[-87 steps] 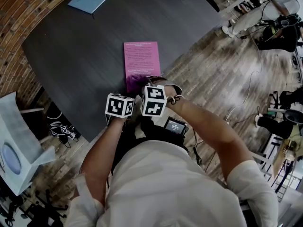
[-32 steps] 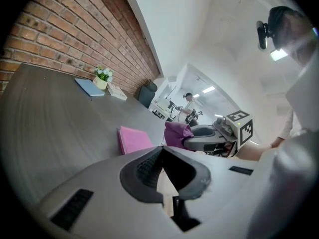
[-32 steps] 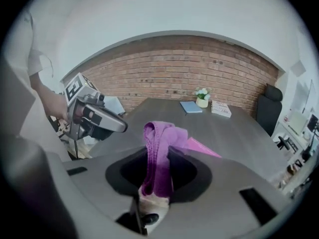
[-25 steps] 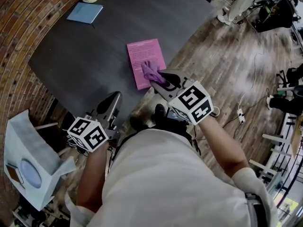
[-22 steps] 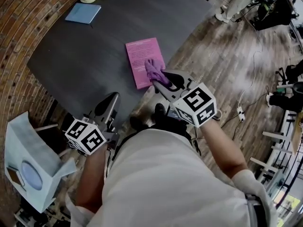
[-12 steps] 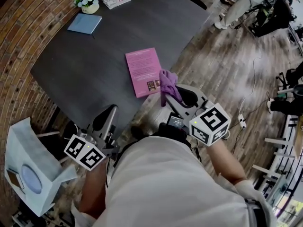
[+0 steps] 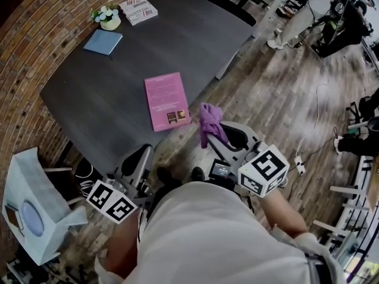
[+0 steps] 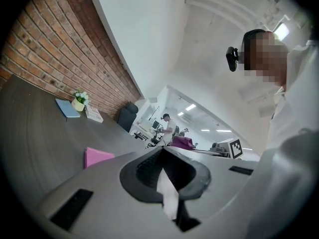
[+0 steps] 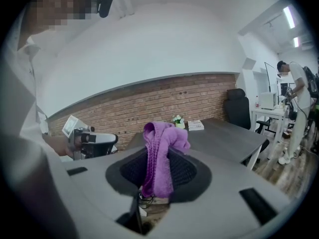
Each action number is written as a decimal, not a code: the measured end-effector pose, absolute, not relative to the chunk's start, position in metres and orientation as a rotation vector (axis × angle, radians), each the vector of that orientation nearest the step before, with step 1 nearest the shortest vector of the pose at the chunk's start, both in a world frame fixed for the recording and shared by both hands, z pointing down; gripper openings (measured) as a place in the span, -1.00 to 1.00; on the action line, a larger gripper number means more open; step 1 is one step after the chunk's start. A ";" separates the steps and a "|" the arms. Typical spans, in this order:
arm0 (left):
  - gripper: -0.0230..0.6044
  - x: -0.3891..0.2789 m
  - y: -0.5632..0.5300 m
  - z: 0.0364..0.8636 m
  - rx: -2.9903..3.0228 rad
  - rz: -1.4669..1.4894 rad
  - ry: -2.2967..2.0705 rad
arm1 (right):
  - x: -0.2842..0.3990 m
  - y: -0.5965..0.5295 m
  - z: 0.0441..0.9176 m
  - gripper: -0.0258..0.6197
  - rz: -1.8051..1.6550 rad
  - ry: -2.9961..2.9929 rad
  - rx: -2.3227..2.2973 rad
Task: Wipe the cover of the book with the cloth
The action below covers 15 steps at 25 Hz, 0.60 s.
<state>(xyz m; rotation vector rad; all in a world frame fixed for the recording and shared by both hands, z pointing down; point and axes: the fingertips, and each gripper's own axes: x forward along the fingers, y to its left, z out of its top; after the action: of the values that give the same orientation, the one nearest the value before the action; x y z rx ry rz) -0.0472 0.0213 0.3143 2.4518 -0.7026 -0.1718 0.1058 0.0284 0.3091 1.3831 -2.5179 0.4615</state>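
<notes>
The pink book (image 7: pixel 165 101) lies flat and closed on the dark tabletop (image 7: pixel 89 93), close to its near right edge, with nothing resting on it. The purple cloth (image 7: pixel 208 118) is off the book, just to its right and nearer, hanging bunched from the right tool (image 7: pixel 217 132), whose jaws are clamped on the cloth's middle so that a fold stands above them. The right arm is bent and held in front of the body, the tool pointing far and left over the wooden floor (image 7: pixel 278 87) beside the tabletop. The left tool (image 7: pixel 141 155) is held low and close to the body at the tabletop's near edge, pointing away; its jaws are pressed together with nothing between them. At the far left of the tabletop lie a blue notebook (image 7: pixel 103 42), a small flower pot (image 7: pixel 108 18) and another book (image 7: pixel 138 9).
</notes>
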 end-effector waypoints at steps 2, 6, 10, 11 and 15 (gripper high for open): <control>-0.90 -0.032 0.032 0.312 2.452 -0.172 -0.713 | 0.120 0.037 0.307 -0.58 0.477 -2.536 1.382; -0.90 -0.012 0.059 0.310 2.432 -0.170 -0.750 | 0.138 0.055 0.305 -0.58 0.515 -2.573 1.350; -0.90 -0.002 0.076 0.310 2.422 -0.168 -0.797 | 0.150 0.063 0.303 -0.58 0.524 -2.616 1.319; -0.90 -0.001 0.079 0.311 2.419 -0.170 -0.808 | 0.153 0.063 0.304 -0.58 0.526 -2.626 1.312; -0.90 0.006 0.088 0.313 2.420 -0.165 -0.805 | 0.158 0.065 0.300 -0.59 0.505 -2.640 1.319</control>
<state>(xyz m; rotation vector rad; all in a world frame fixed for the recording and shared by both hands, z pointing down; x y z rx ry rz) 0.0063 0.0877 0.3125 2.4202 -0.8048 -0.1649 0.1582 0.0652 0.3002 1.3192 -2.6401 0.5047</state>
